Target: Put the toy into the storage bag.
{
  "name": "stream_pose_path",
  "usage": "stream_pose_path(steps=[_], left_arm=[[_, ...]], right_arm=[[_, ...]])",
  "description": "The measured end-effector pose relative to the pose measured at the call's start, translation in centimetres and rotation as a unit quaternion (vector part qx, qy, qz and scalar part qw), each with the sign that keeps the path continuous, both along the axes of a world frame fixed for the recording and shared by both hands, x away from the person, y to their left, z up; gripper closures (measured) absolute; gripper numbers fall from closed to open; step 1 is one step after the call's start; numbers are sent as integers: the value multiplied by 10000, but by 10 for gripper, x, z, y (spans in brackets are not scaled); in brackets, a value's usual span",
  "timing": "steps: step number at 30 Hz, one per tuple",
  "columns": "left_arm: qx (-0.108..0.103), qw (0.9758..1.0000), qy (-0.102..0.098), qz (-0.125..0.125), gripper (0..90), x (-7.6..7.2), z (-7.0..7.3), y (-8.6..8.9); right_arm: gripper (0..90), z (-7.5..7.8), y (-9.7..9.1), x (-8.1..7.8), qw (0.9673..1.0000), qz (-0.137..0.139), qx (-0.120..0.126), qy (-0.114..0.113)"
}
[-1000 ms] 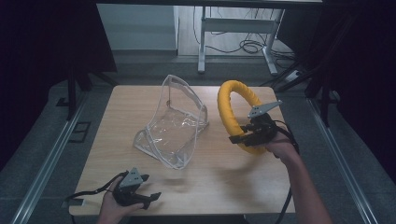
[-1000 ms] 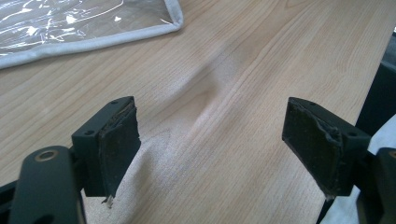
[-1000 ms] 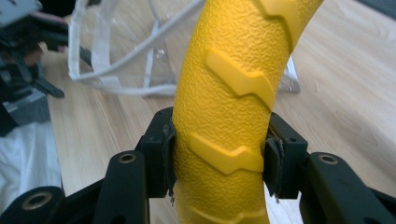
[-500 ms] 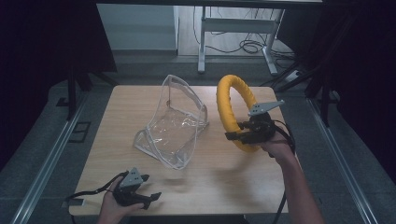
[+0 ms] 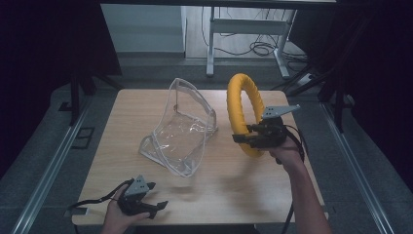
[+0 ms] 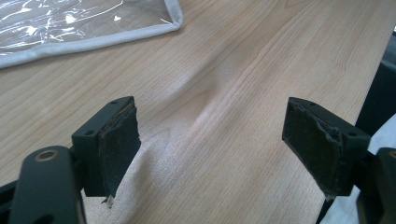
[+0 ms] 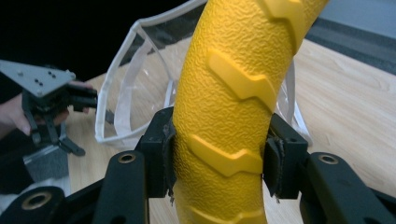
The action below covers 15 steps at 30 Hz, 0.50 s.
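Yellow ring (image 5: 242, 109) upright above the tabletop (image 5: 219, 185), clamped low in the right gripper (image 5: 247, 140) jaws, clear bag (image 5: 182, 129) just beside, left gripper (image 5: 155, 206) jaws wide apart, empty, no writing legible

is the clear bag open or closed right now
Open. The clear bag stands on the table with its white-edged mouth gaping, nothing visible inside.

Tipped a little more upright than a second ago, yellow ring (image 5: 242, 113) in the right gripper (image 5: 245, 142), top edge now leaning slightly further toward the table's far edge and the clear bag (image 5: 181, 127). Lower part raised off the tabletop.
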<state>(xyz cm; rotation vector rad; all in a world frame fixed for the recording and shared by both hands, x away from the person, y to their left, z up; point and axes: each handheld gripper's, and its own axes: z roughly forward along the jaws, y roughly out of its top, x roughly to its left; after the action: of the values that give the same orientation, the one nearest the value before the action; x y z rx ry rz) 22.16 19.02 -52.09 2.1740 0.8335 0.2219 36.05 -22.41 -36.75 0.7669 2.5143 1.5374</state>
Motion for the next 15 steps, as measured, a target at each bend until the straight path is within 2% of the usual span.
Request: stream_pose_path(steps=[8, 15], left_arm=[[5, 10000, 13, -6, 188, 0, 0, 0], [30, 10000, 30, -20, 187, 0, -1, -1]], right_arm=[[519, 0, 3, -4, 9994, -41, 325, -99], [518, 0, 8, -9, 9975, -38, 689, -174]])
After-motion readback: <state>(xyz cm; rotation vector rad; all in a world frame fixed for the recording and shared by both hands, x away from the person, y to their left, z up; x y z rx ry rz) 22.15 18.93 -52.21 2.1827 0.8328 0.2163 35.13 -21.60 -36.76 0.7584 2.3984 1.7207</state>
